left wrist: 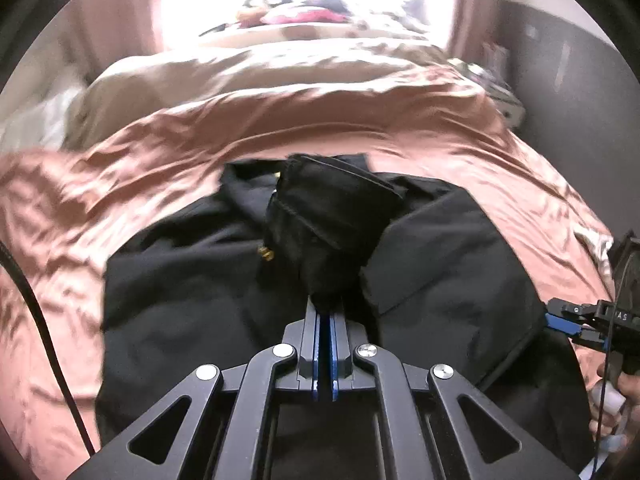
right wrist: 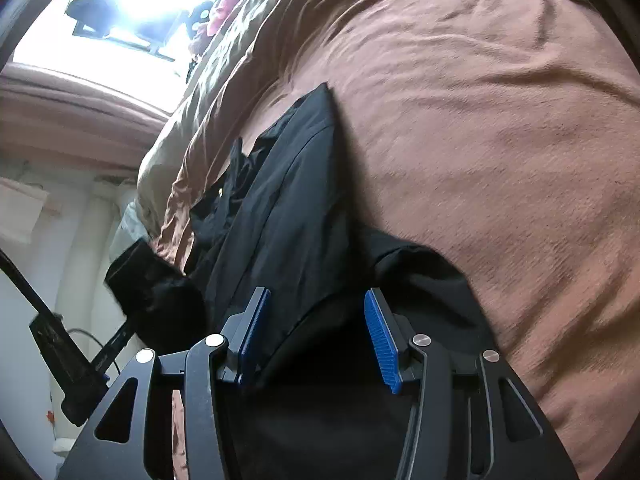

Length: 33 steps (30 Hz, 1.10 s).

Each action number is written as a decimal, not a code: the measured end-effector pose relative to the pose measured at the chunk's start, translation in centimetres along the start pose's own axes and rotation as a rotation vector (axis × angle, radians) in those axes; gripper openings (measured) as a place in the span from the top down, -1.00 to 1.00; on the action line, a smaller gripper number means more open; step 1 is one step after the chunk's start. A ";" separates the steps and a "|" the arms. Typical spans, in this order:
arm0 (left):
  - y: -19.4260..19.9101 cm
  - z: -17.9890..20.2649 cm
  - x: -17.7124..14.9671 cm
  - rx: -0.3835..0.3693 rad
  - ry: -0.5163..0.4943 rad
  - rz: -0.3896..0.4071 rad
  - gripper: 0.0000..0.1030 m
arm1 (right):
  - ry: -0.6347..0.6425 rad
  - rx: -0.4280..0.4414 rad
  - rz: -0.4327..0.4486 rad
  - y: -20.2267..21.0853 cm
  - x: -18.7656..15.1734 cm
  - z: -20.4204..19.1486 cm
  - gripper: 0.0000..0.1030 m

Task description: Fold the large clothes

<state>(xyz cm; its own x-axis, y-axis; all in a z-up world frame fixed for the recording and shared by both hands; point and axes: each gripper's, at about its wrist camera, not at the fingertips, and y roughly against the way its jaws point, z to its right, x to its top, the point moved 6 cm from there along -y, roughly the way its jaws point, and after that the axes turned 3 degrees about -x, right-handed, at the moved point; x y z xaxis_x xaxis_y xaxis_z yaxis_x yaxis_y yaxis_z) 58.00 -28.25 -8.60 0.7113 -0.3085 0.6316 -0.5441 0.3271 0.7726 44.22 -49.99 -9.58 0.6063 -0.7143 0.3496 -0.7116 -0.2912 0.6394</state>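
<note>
A large black garment (left wrist: pixel 192 280) lies spread on the pink bedsheet (left wrist: pixel 400 128). My left gripper (left wrist: pixel 326 305) is shut on a black sleeve (left wrist: pixel 332 208), which it holds lifted and bunched over the garment's middle. A small brass zipper pull (left wrist: pixel 266 255) shows beside the sleeve. My right gripper (left wrist: pixel 560 322) sits at the garment's right edge. In the right wrist view this gripper (right wrist: pixel 316 294) is open, its blue pads (right wrist: pixel 380 340) apart, with black fabric (right wrist: pixel 280 208) lying under and between them. The lifted sleeve (right wrist: pixel 156 292) hangs at the left.
A beige duvet (left wrist: pixel 240 68) is heaped beyond the sheet, with pillows and soft items (left wrist: pixel 296 14) by the bright window. A black cable (left wrist: pixel 36 320) hangs at the left. A hand (left wrist: pixel 612 400) holds the right gripper's handle. A dark wall (left wrist: pixel 560 80) borders the bed's right side.
</note>
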 end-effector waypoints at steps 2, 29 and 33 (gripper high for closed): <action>0.9 -2.5 -1.5 0.019 0.061 -0.016 0.84 | 0.014 -0.014 0.003 -0.2 -0.1 -0.2 0.09; -2.3 -15.4 -12.9 0.074 0.376 -0.210 -0.25 | -0.018 -0.039 -0.002 -1.6 0.1 0.8 0.09; -3.5 -14.8 -13.3 0.111 0.374 -0.223 -0.29 | -0.052 -0.019 -0.006 -1.9 0.6 1.6 0.10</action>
<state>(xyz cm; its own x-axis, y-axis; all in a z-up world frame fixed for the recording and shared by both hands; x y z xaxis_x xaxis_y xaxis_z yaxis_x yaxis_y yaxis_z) 57.05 -12.04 -20.69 0.9175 -0.0100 0.3977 -0.3891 0.1851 0.9024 45.36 -50.86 -11.66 0.5906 -0.7451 0.3097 -0.7010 -0.2836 0.6544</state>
